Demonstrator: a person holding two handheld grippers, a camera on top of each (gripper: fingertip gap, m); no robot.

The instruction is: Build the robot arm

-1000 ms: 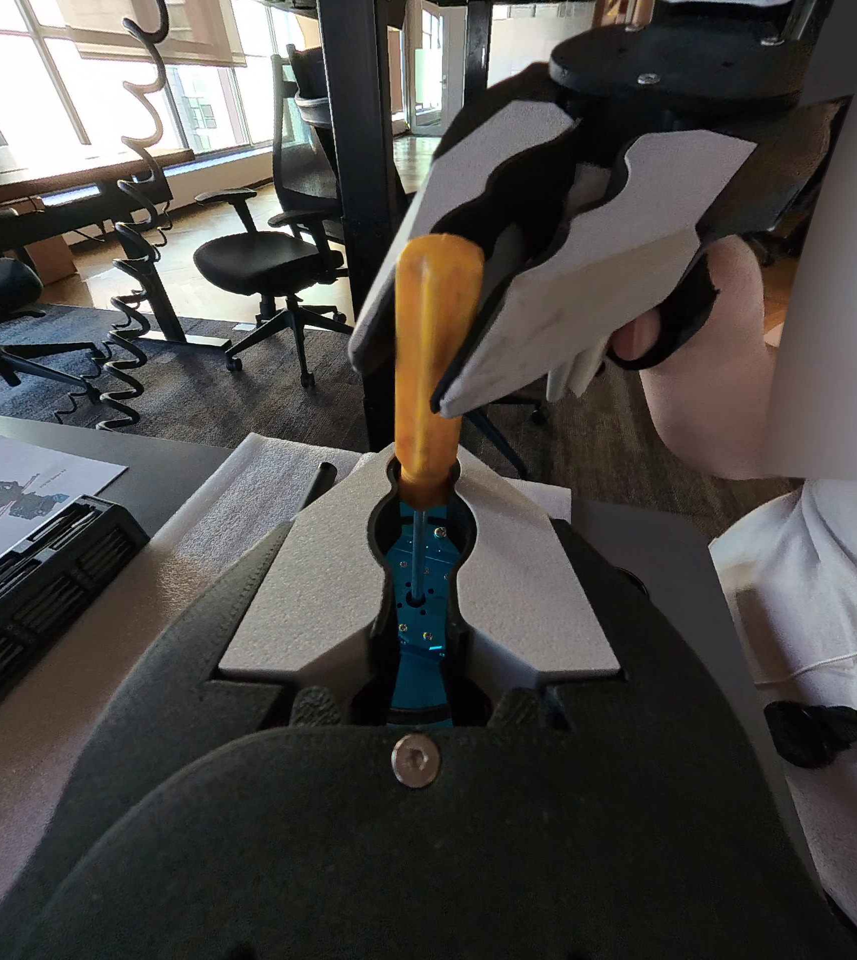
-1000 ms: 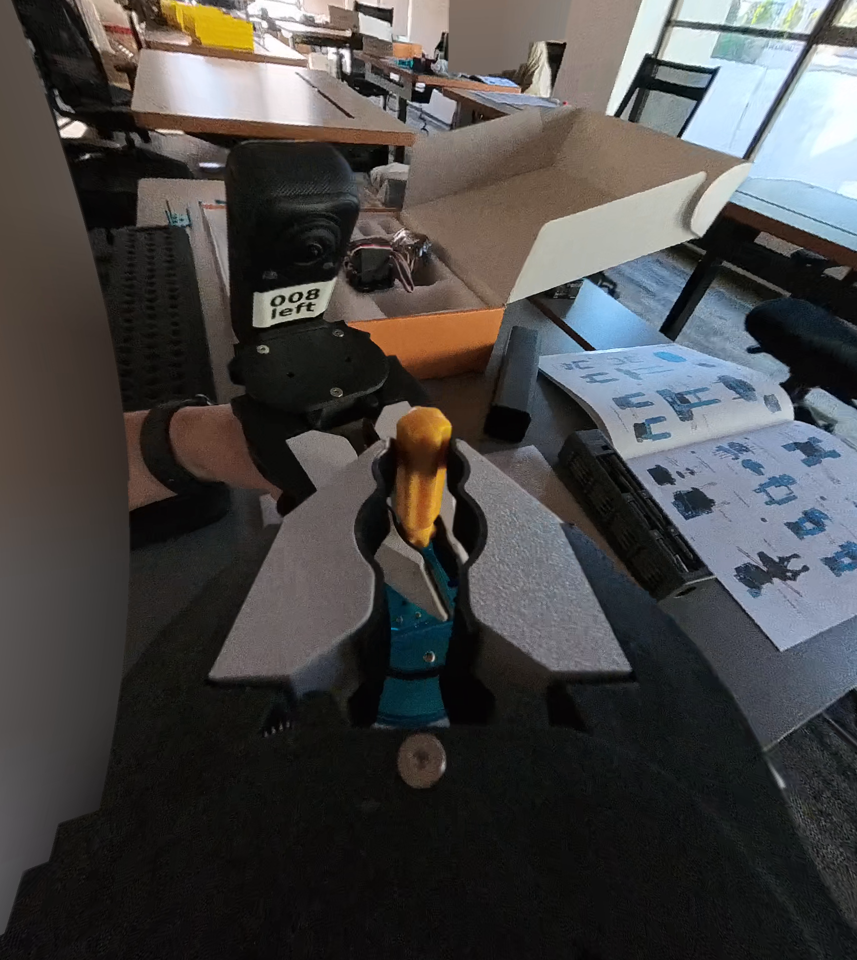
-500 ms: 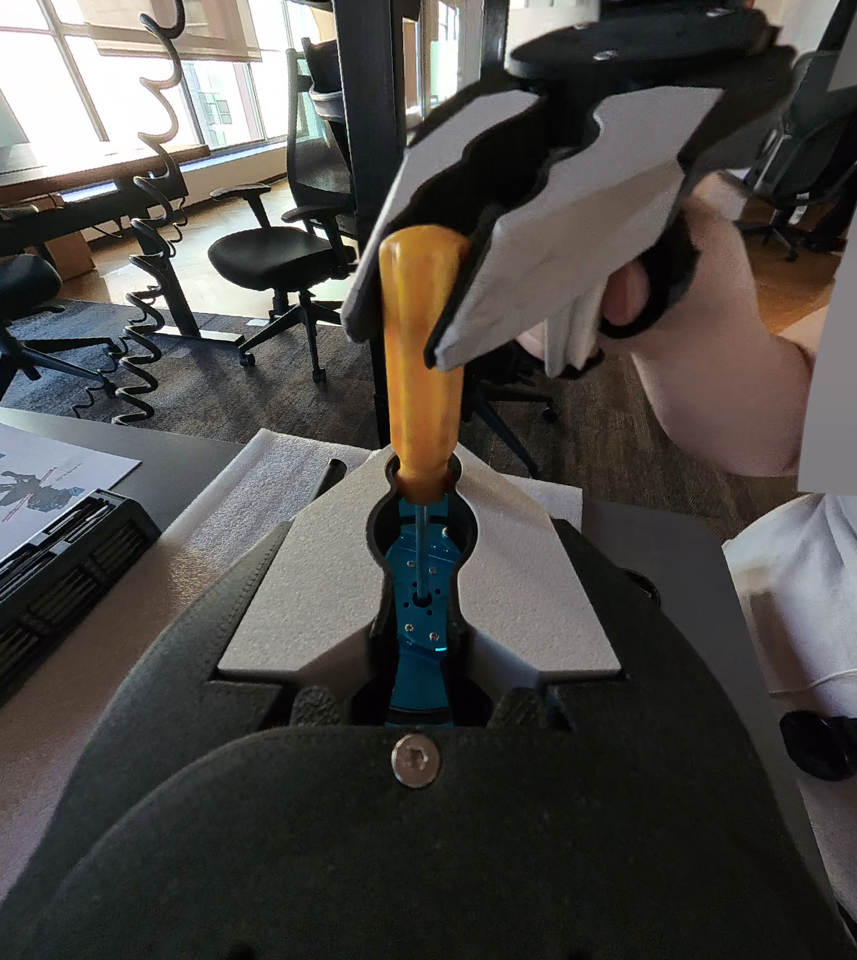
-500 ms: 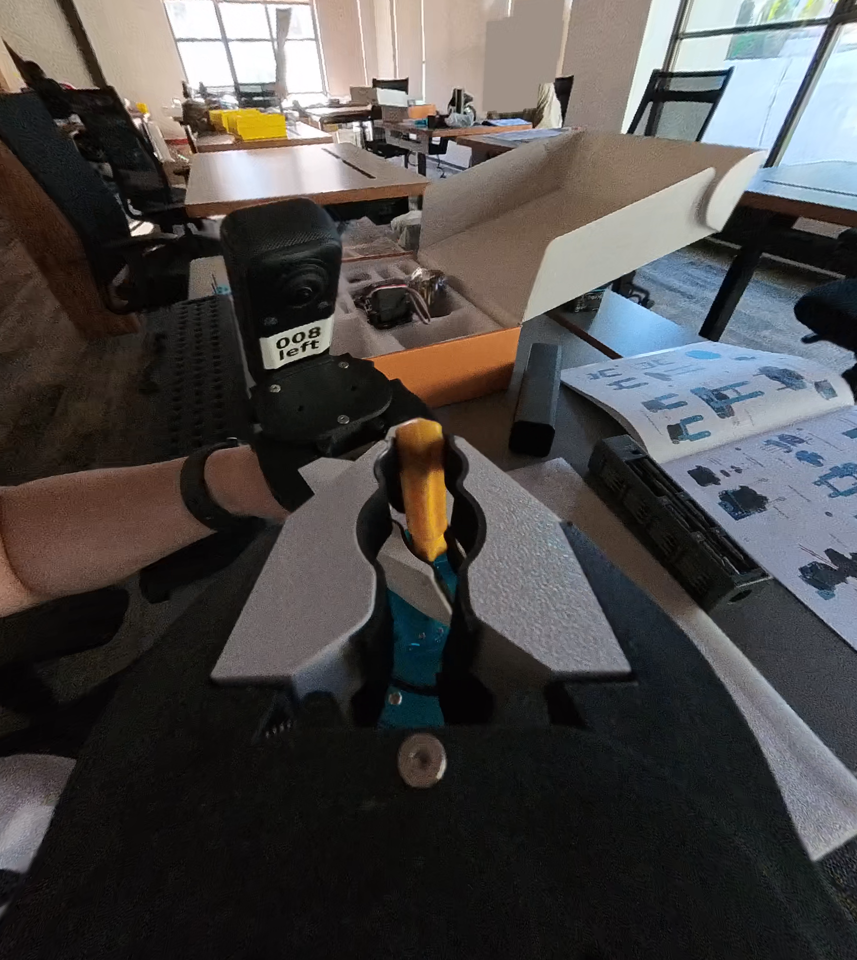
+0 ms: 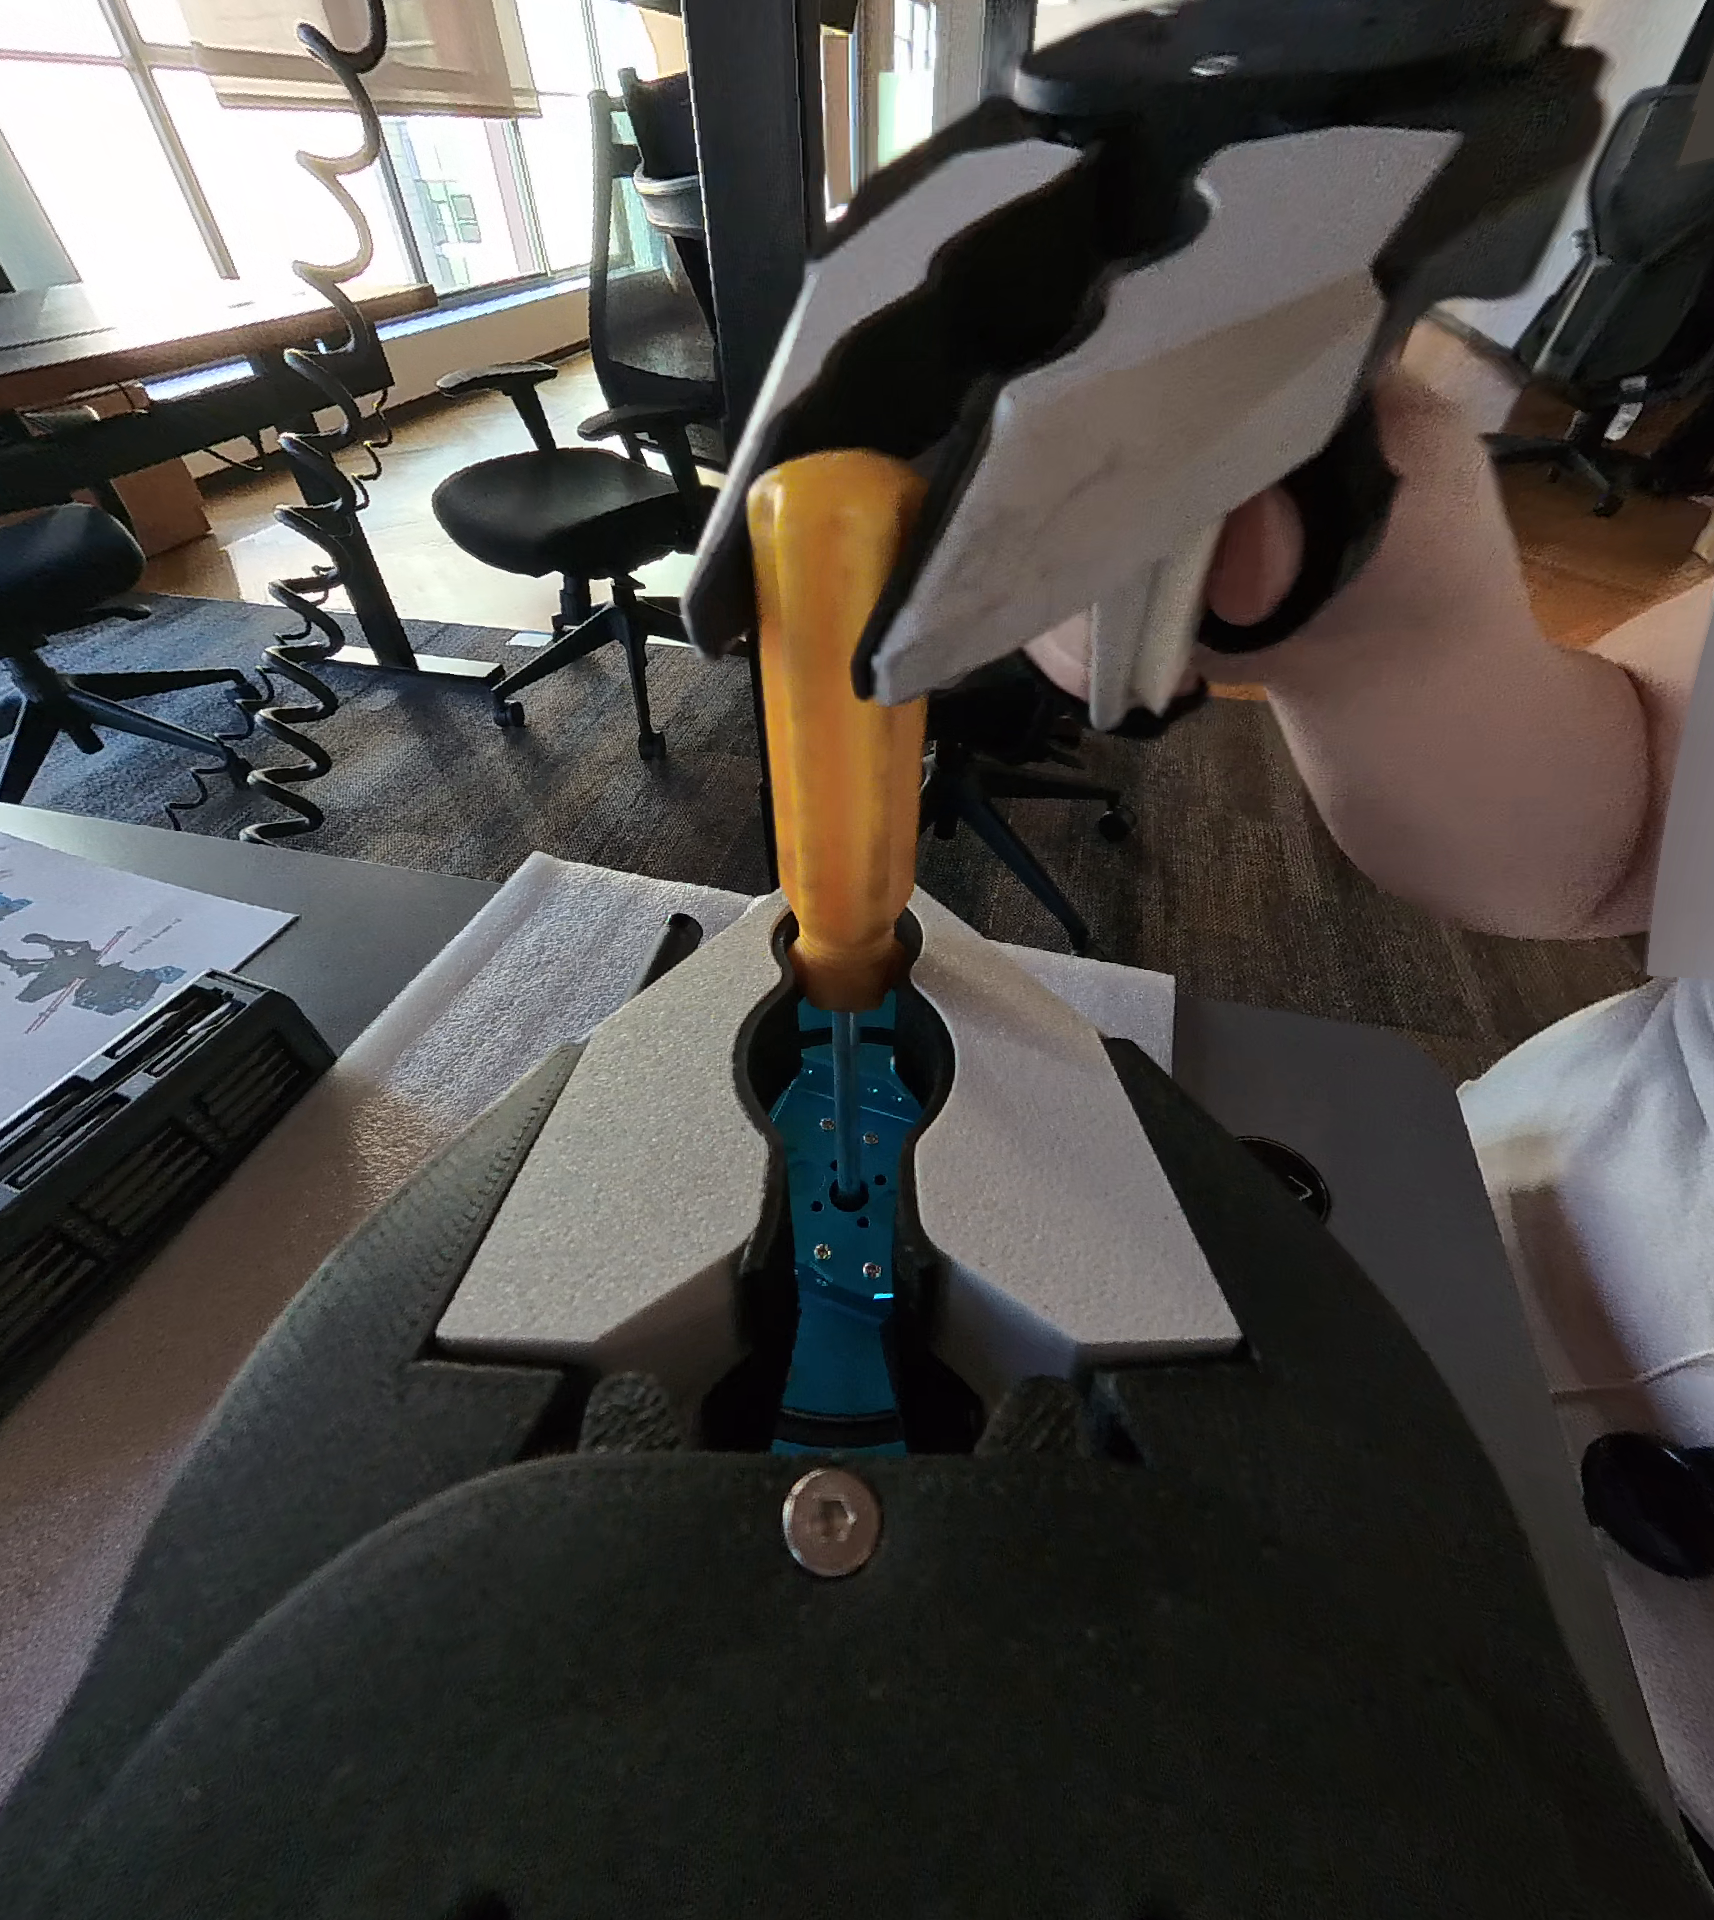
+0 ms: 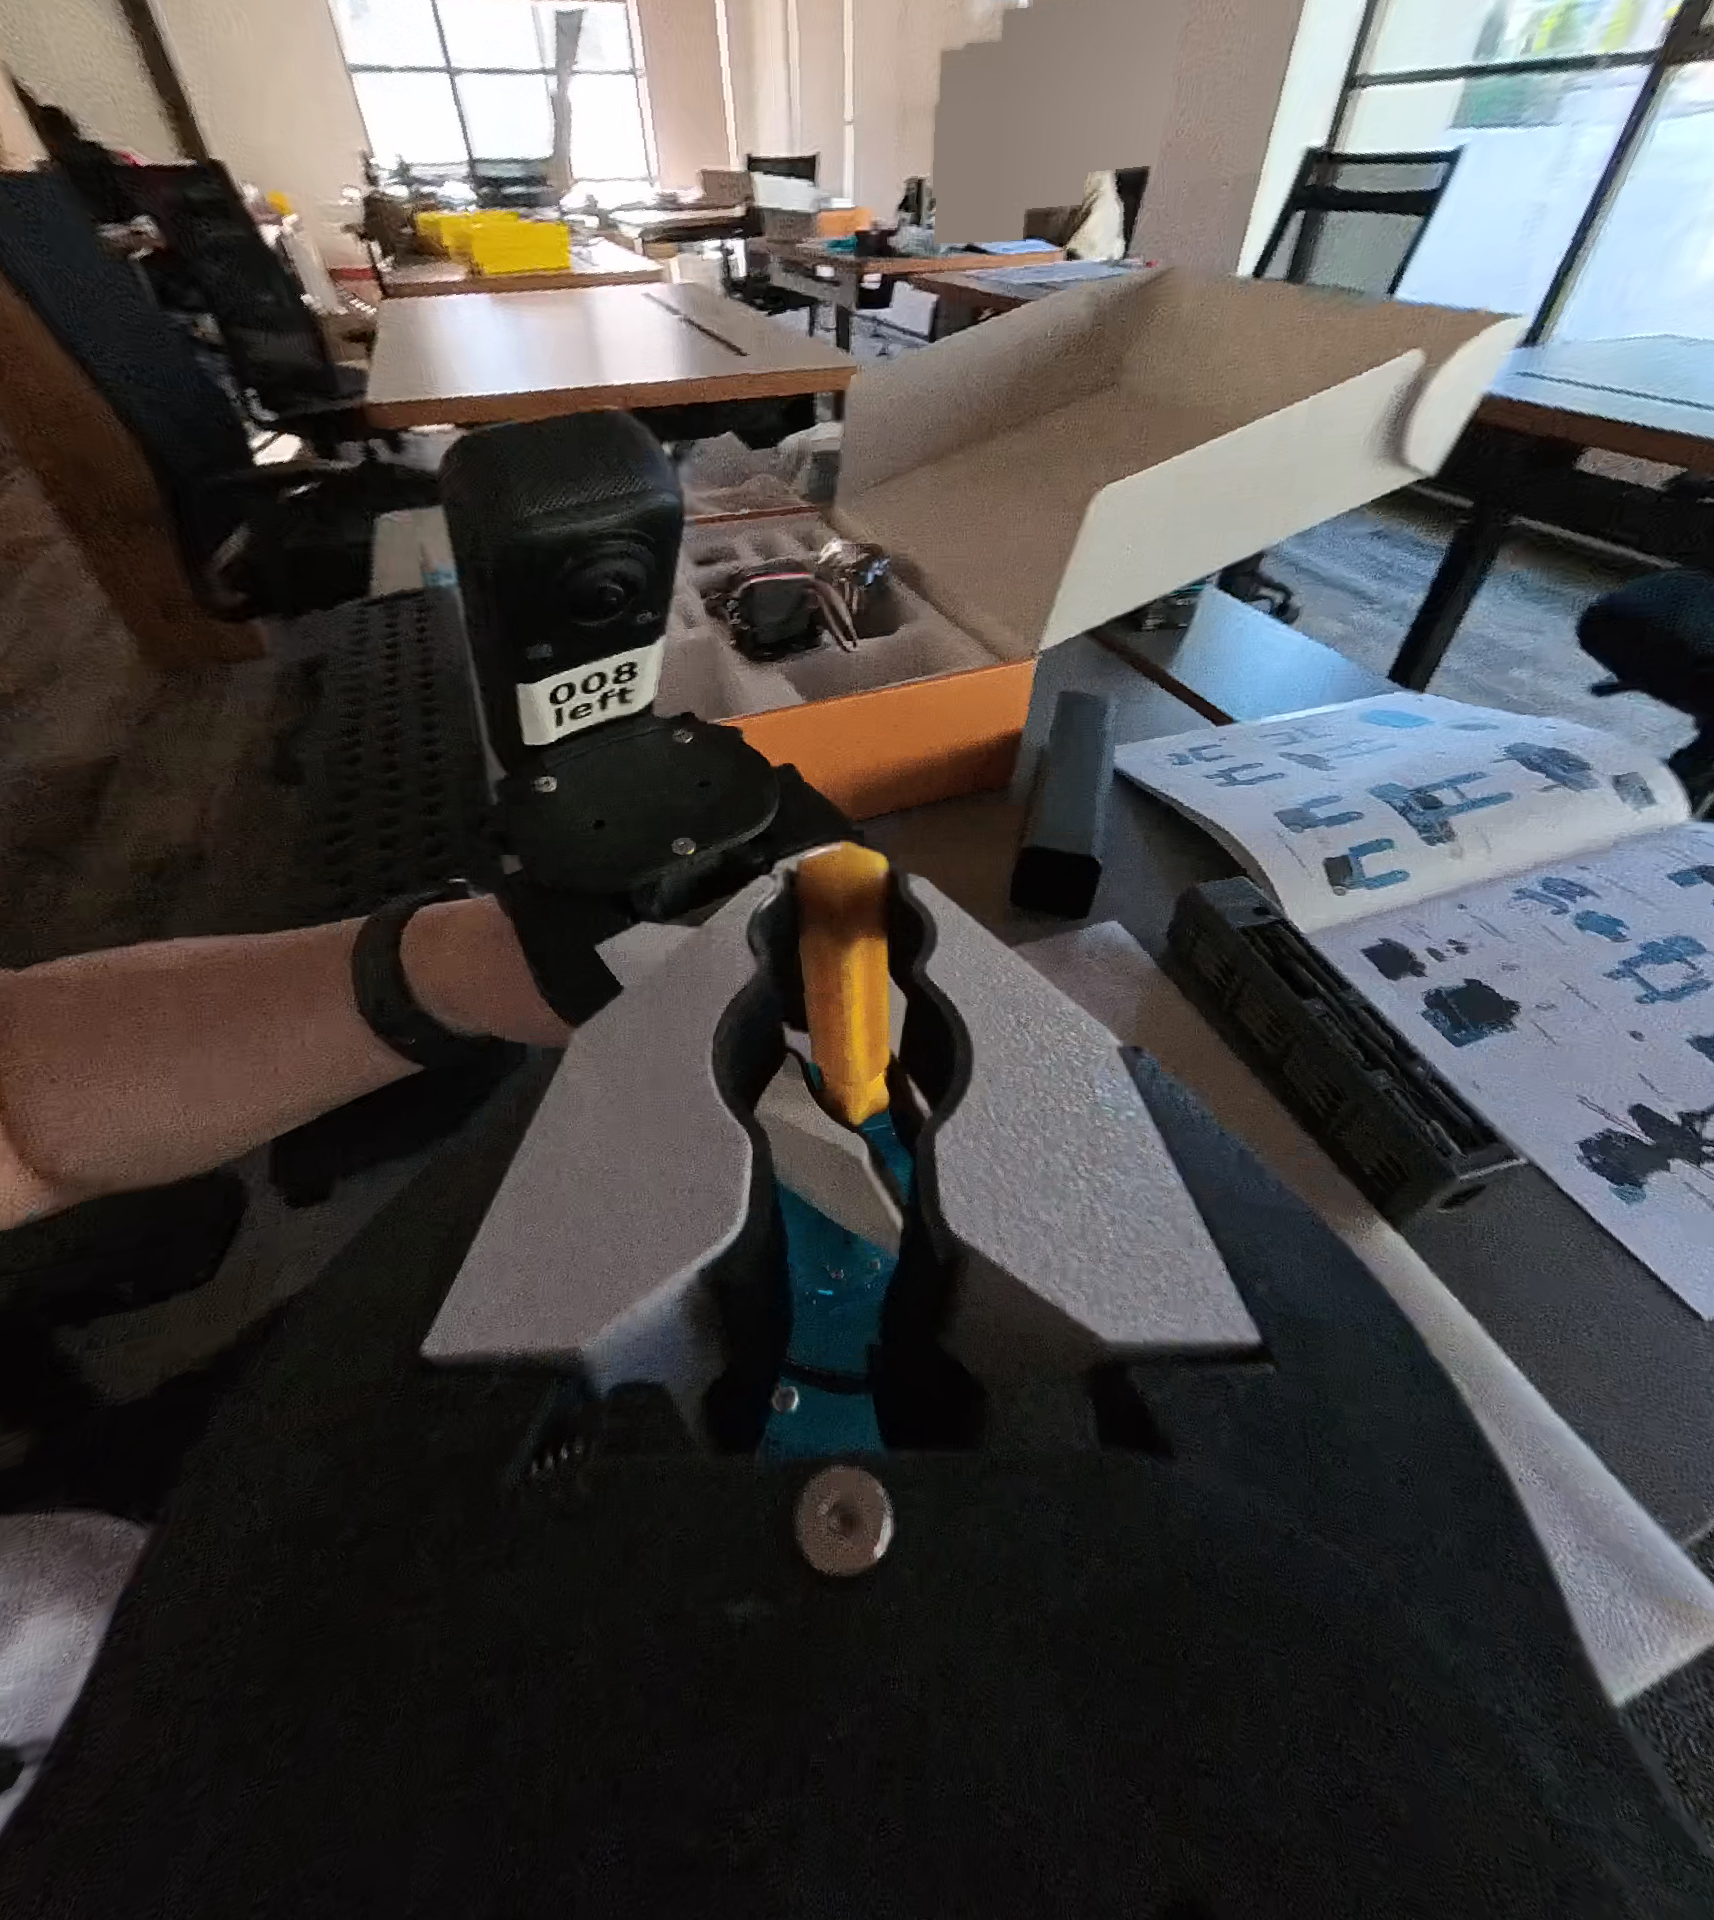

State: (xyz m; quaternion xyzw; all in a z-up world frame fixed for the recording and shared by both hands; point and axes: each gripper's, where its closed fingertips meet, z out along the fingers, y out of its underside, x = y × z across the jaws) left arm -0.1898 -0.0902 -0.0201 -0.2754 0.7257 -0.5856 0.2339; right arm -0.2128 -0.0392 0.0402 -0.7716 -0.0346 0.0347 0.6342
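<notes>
1. My left gripper (image 5: 848, 1049): grey-padded fingers (image 5: 624, 1174) closed on a blue anodised metal bracket with small screw holes (image 5: 837, 1226), which stands on edge in the slot between them, over a white foam sheet (image 5: 562, 977) on the dark desk (image 5: 1320, 1101).

2. My right gripper (image 6: 848, 997): fingers (image 6: 1050, 1174) clamped on the upper handle of an orange-handled screwdriver with a thin steel shaft (image 5: 837, 717). Seen from the left wrist, this gripper comes in from above and to the right; the screwdriver stands near upright, its tip set in a hole at the bracket's centre (whether it seats a screw, I cannot tell).

3. Surroundings, right wrist view: a black slotted tool tray (image 6: 1331, 1060) beside an open printed booklet with blue figures (image 6: 1580, 997); a small dark grey rectangular block (image 6: 1066, 821); an orange cardboard box with raised white lid and grey foam insert (image 6: 894, 727).

4. Beyond the desk: black office chairs (image 5: 562, 509) and a coiled black cable (image 5: 313, 520).
</notes>
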